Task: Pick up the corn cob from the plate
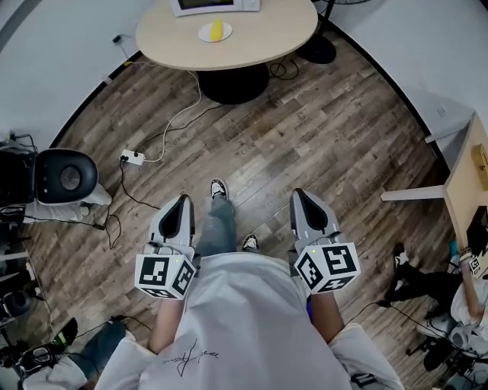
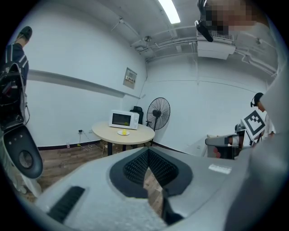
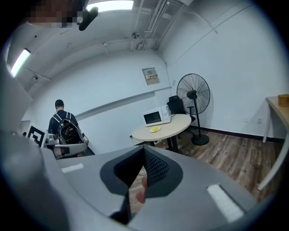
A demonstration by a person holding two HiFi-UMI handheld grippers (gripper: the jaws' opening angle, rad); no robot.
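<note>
So, left gripper (image 1: 181, 199): jaws together, nothing between them. The shells are smooth grey mouldings tapering to a point. Inside each sits a black pad (image 2: 135, 167) with a fine diamond-grid texture, and the two form a V-shaped pocket. Right gripper (image 1: 300, 193): same build, jaws closed tip to tip, also empty. Each carries a white cube (image 1: 164, 276) printed with black square markers at the rear, by the person's forearms. Both are held side by side in front of the person's white shirt (image 1: 244, 312), over the floor (image 1: 328, 129), which is brown wood-grain planks laid diagonally.

Corn cob (image 1: 217, 30): a short yellow cylinder lying on a small round white plate (image 1: 206, 35), straight ahead and well apart from both grippers. The plate sits on a round light-wood table (image 1: 267, 38) with a single dark pedestal base (image 1: 232, 84). A white boxy microwave (image 1: 217, 5) is just behind the plate. A black pedestal fan (image 3: 193, 97) with a round wire cage stands beside the table.

- A white cable (image 1: 179, 118) runs from the table side to a white power strip (image 1: 132, 158) on the floor.
- Black padded chair (image 1: 65, 177) at left.
- Rectangular light-wood desk (image 1: 467, 183) on white legs at the right edge.
- Plain smooth walls (image 2: 67, 103).
- A person with a black backpack (image 3: 67, 128), seen from behind in the right gripper view.
</note>
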